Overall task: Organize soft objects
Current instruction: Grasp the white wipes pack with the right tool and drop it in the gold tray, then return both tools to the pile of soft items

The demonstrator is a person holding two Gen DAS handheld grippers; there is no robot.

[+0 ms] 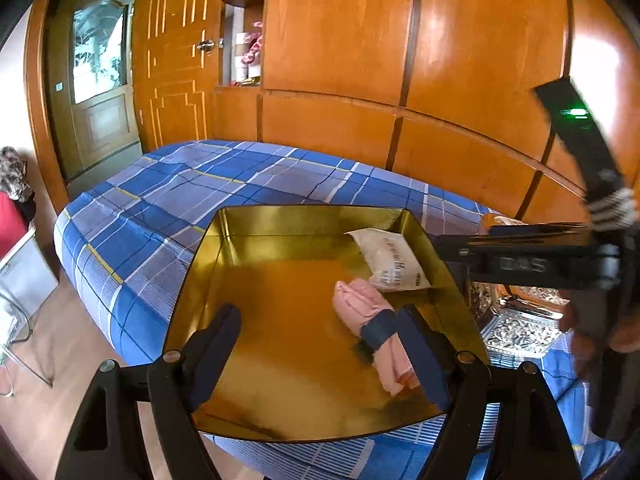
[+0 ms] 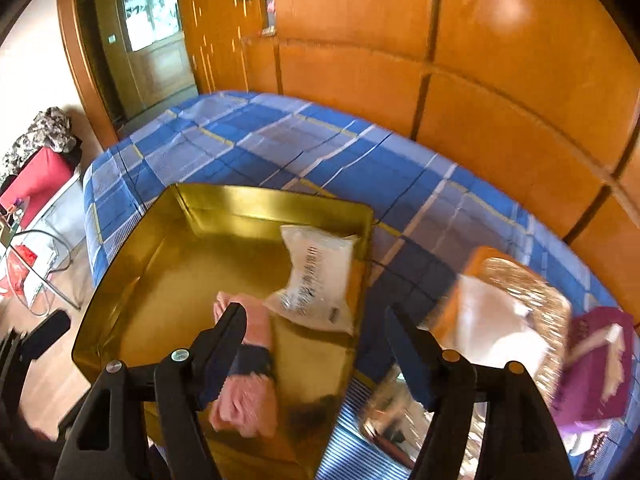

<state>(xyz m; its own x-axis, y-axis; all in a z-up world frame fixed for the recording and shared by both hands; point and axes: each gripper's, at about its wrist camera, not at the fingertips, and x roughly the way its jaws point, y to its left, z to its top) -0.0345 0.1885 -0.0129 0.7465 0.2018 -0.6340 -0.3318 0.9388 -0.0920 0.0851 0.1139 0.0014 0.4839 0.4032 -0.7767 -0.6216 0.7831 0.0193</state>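
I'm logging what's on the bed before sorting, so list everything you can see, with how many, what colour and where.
Tin tray: one, gold, on the bed near its front edge.
Rolled cloth: one, pink with a dark blue band, lying in the tray's right half.
Plastic packet: one, white with black print, in the tray's far right corner.
Bedsheet: one, blue and white plaid, covering the bed.
Embossed tin lid: one, silver, on the bed right of the tray.
Purple item: one, blurred, at the far right of the bed.
Wardrobe: one, orange wood, behind the bed.
Left gripper: black, open over the tray.
Right gripper: black, open, empty, above the tray's right edge.
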